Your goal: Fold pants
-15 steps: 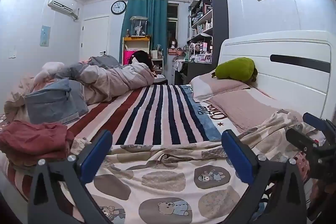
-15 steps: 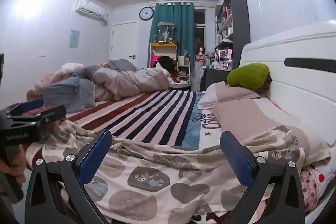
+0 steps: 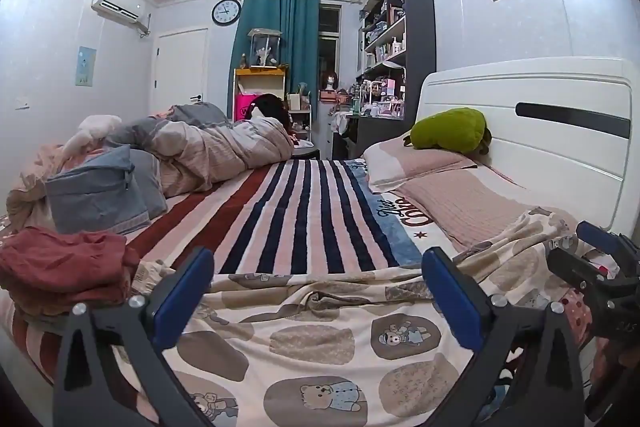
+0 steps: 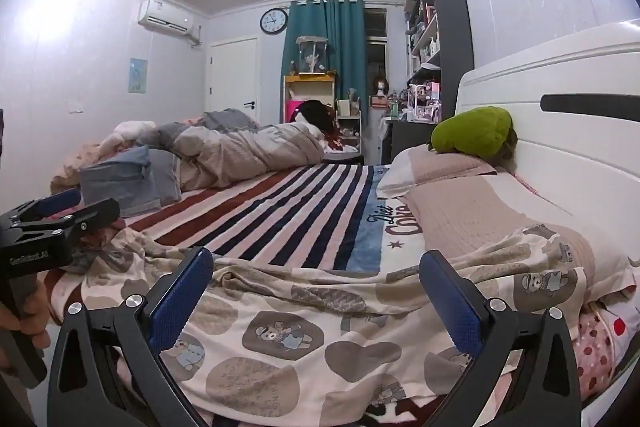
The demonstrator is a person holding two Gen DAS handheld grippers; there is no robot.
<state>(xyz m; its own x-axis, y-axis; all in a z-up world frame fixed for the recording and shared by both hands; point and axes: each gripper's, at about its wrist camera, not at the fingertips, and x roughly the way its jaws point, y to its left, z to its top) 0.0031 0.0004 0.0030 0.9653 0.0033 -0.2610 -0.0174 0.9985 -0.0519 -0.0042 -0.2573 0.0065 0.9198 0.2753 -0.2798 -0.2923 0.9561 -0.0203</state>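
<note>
At far left of your left wrist view, a crumpled red garment (image 3: 60,267) lies on the bed's edge, with a grey-blue zip bag (image 3: 94,193) behind it; its contents don't show. Your left gripper (image 3: 316,301) hovers with jaws spread wide, nothing between them, over the bear-print pants (image 3: 312,339), which lie spread across the near end of the striped blanket (image 3: 304,211). Only this view shows the red garment clearly. Your right gripper (image 4: 316,301) is equally wide and empty above the pants (image 4: 280,343). Only its view shows your hand (image 4: 28,319) on the other gripper's handle and the pants' right end draped up over a pillow (image 4: 472,219). Compared with half a second earlier, nothing has shifted.
</note>
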